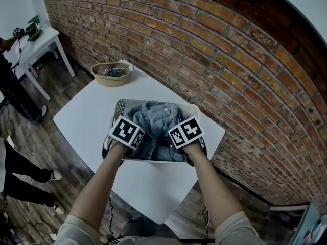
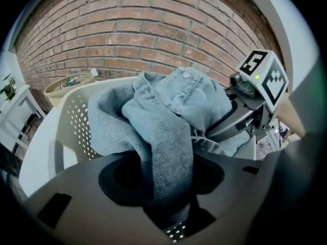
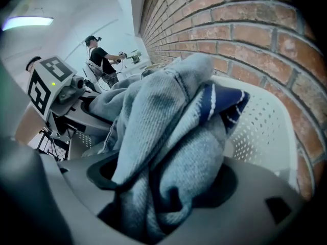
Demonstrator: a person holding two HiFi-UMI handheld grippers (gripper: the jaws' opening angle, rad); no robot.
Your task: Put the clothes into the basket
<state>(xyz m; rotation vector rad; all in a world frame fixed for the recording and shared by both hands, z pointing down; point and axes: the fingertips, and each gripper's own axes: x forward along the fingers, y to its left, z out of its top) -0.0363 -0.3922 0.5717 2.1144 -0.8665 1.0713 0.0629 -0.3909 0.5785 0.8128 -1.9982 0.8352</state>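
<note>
**Both grippers clamped on clothes inside the basket**

The left gripper's fingers are clamped on a thick fold of grey-blue fabric, which fills the gap between them. The right gripper's fingers grip another bunched fold of the same bundle, pinched tight. Both folds belong to the clothes, a heap led by a denim garment with a button showing. A navy piece with white stripes is tucked in on the right side.

The two grippers sit side by side at the near edge of the heap, left and right of its middle. Both are angled down, with their marker cubes facing up.

The clothes lie within the walls of the white perforated basket, whose rim shows at the left and far sides.

The basket stands on a white tabletop, towards its right side, close to a brick wall. A tan bowl sits at the far left corner of the tabletop, well apart from the basket. Further left, a person stands at another white table.
</note>
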